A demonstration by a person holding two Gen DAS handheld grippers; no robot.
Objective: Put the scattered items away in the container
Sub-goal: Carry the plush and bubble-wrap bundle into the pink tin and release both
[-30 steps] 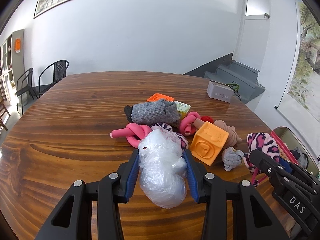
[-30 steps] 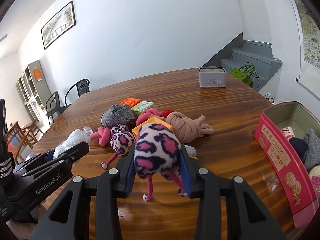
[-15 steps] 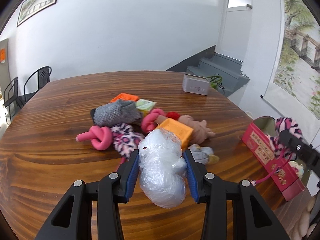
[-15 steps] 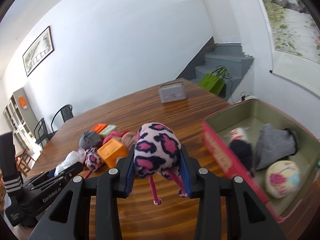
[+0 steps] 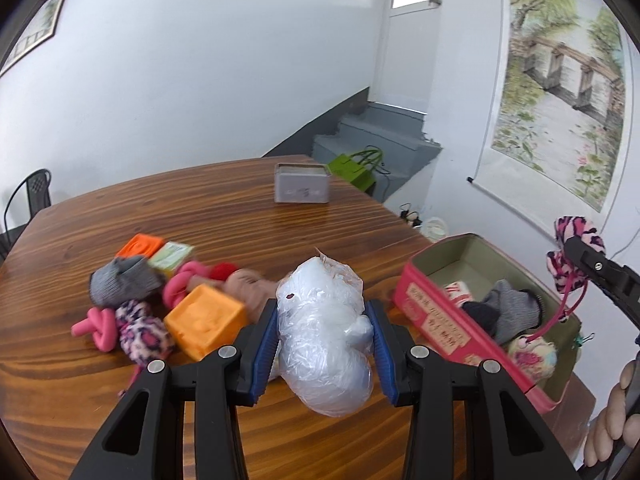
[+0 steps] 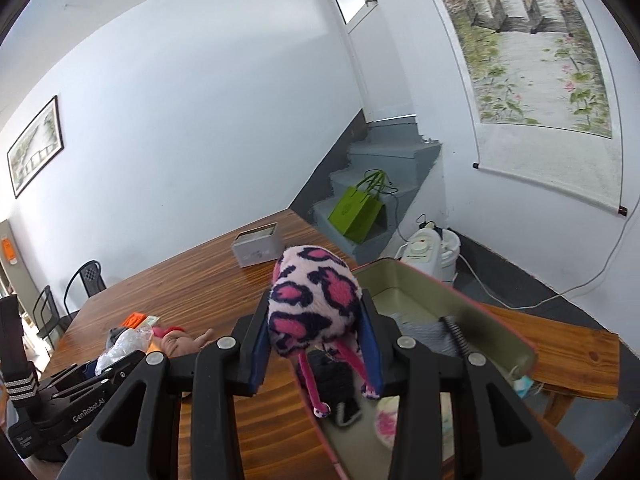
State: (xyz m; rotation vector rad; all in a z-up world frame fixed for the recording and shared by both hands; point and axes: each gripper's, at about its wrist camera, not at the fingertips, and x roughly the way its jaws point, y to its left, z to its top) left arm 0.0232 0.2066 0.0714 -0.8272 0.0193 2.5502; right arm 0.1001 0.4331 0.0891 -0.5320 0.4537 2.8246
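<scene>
Wooden and glossy, the surface (image 5: 248,216) shows long dark grain and carries everything, largest first. At its right edge sits the red tin container (image 5: 440,320), a long rectangular box with a dull olive inside and printed labels on its side. It already holds a grey knitted sock (image 5: 516,308), a dark bundle, a white and red roll and a pale fuzzy ball with a pink pattern, so part of the tidying looks done.

A loose heap is left on the surface: an orange cube (image 5: 206,326) with embossed faces, a grey sock ball (image 5: 120,282), a beige cloth bundle, a pink knotted foam tube (image 5: 96,326), a second leopard plush piece, a flat orange piece and a small green box. A grey metal box (image 5: 302,188) stands apart, farther back.

Two items are on their way. The left tool (image 5: 324,340) is pinching a crinkly clear plastic bag (image 5: 324,332), balled up and shiny, above the surface just left of the container. The right tool (image 6: 314,344) is clamped on a soft pink leopard plush toy (image 6: 312,300), with its thin pink legs dangling above the container's open inside. By my judgement both drops remain, then the heap.
</scene>
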